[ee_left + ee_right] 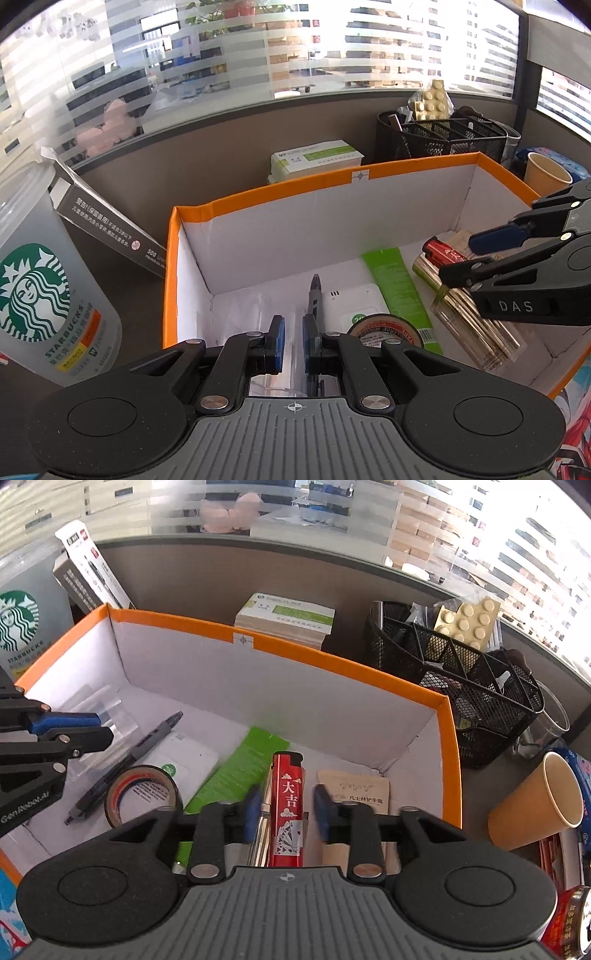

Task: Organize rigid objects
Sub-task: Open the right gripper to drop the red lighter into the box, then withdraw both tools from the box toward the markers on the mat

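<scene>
An orange-rimmed white box (258, 192) (332, 661) holds a grey pen (316, 291) (140, 749), a tape roll (384, 332) (142, 794), a green tube (395, 284) (243, 768) and a red lighter (439, 251) (288, 801). My left gripper (293, 343) (99, 727) is low in the box's left end, shut on a clear plastic case (243, 314) (110, 712). My right gripper (469, 254) (286, 812) is over the right end, open. The lighter lies between its blue pads (253, 812) with a gap on each side. A beige sachet (354, 790) lies beside it.
A Starbucks cup (37, 280) (18, 620) and a grey carton (103, 225) (88, 568) stand left of the box. Behind it are a green-white box (317, 158) (284, 616) and a black mesh organizer (443, 136) (461, 686). A paper cup (546, 173) (535, 805) lies right.
</scene>
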{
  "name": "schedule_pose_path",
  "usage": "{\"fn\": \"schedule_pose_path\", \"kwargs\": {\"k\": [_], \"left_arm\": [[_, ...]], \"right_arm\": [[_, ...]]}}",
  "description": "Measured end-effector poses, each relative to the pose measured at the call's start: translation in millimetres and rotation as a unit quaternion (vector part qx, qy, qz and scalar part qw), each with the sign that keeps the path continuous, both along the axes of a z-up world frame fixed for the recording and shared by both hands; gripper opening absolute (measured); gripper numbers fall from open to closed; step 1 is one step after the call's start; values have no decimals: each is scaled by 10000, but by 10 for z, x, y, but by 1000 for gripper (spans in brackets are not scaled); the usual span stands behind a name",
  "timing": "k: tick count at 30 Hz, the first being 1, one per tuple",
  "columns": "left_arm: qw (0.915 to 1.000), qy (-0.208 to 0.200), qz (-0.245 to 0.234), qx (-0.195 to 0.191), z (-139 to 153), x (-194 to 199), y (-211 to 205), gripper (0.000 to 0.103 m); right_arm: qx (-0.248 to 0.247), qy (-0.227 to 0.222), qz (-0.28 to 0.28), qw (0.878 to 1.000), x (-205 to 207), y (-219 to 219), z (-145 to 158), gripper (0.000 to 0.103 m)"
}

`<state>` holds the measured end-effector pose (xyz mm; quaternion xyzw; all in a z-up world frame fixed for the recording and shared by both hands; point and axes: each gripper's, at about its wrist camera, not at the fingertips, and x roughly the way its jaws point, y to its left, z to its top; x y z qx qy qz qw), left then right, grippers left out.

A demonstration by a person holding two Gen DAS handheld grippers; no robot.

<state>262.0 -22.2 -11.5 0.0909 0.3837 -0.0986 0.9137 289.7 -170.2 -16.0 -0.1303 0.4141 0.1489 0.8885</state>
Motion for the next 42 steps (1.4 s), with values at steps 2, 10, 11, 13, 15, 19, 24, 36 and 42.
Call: {"fn": "schedule_pose_path", "kwargs": {"k": [2,10,11,13,15,19,24,36,42], "left_arm": [[10000,-27,18,15,21,-15,0,15],[9995,-290,105,-115,271,-208,31,23],[9992,-358,102,-126,319,-249,32,31],[9985,-518,84,-151,423,-354,17,52],[9973,-722,71,-125,525,-471,-14,72],[9950,-996,-73,-69,660,-742,-65,83],[9943,-1020,-279,-155,593,-1060,-100,86],[9970,-626,-180,-411,151,-1449,29,90],[9984,-433,-130,-328,-8,-1549,100,91]], "right_arm": [[-32,-65,-3,10000,-18,1,17,43],[170,-360,-45,9992,-174,-137,267,43],[195,-416,-55,9989,-205,-161,315,43],[230,-535,-55,9983,-278,-203,409,43],[303,-652,-61,9974,-363,-247,500,44],[616,-898,83,9940,-659,-362,664,53],[1433,-762,461,9857,-1149,-580,643,54],[1351,22,575,9892,-1570,-558,-132,43],[1052,11,477,9933,-1403,-525,-342,35]]}}
